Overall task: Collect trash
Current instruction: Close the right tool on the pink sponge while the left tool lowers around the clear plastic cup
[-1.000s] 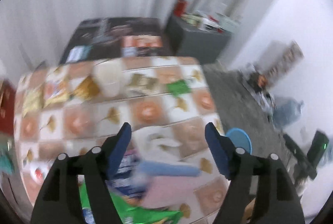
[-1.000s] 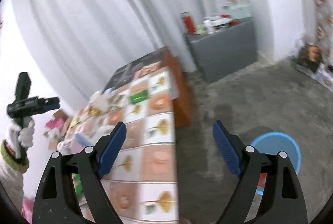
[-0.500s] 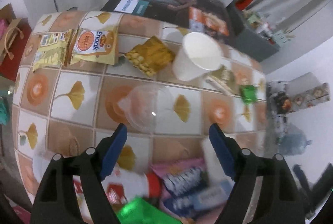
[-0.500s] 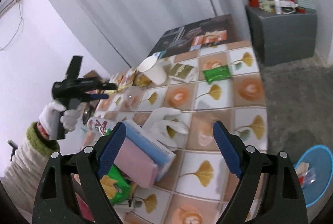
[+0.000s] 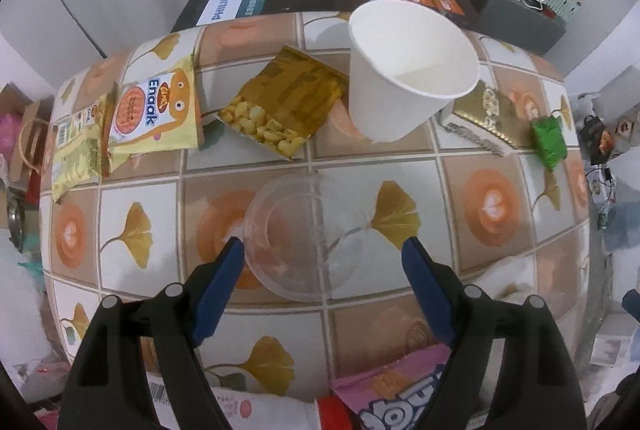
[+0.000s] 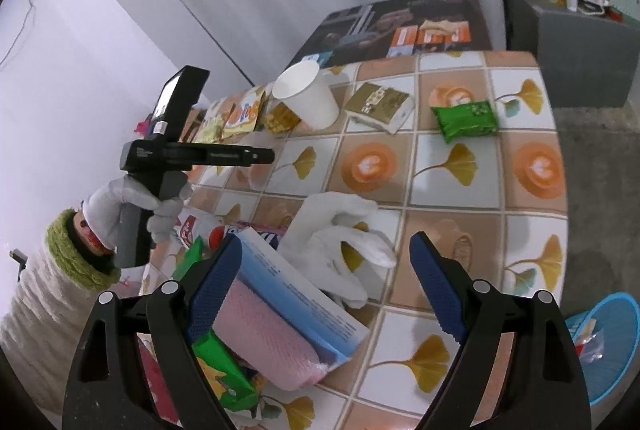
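1. The clear plastic cup [image 5: 298,236] lies on its side on the tiled table [image 5: 496,202]; it is transparent, so its edges are hard to trace.
2. The left gripper [image 5: 322,254] stands with jaws wide apart just above that cup, gripping nothing; they have just been opening.
3. The right gripper [image 6: 324,262] is also spread wide and empty, over a white glove [image 6: 336,250]. Its fingers [image 6: 216,290] cut off the pink-and-blue packet [image 6: 288,326].
4. A blue bin [image 6: 612,342] sits on the floor, partly cropped.
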Available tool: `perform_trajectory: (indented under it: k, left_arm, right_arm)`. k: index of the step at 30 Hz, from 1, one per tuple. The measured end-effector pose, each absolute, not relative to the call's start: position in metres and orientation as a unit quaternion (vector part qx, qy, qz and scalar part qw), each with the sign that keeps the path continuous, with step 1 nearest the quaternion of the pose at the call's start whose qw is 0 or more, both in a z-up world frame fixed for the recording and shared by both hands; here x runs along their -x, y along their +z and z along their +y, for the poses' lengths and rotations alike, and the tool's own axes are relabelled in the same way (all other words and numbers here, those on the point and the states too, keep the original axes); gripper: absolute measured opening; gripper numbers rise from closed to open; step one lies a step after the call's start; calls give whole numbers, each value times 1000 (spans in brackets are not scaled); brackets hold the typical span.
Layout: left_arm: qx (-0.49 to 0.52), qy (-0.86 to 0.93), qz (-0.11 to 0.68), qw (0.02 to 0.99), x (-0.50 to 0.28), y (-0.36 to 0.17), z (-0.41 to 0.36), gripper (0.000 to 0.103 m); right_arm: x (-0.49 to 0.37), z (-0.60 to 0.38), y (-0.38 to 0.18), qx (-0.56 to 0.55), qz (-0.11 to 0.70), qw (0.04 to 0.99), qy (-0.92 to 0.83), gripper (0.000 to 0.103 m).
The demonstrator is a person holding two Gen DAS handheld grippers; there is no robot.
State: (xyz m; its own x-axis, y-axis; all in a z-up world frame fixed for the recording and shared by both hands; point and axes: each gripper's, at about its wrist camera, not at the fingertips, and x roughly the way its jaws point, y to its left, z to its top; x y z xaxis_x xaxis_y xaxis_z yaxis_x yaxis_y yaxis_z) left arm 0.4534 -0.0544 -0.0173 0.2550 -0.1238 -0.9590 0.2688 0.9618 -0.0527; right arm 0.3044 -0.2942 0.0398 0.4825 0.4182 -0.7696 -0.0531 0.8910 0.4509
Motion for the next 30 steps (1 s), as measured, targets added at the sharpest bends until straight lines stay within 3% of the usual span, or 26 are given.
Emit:
perform_trajectory:
  k: [9, 21, 30]
  left_arm:
    - [-46, -123, 599, 790, -458, -25, -50, 65]
    - [-37, -147, 586, 796, -445, -17, -45, 64]
    - [-33, -158, 577, 800, -435, -7, -44, 64]
  right_arm:
    - [-302, -267, 44, -176, 498, 825, 200, 82]
    - [-216, -189, 57, 113, 383, 885, 240, 82]
    - [-202, -165, 23, 228, 374, 877, 200, 84]
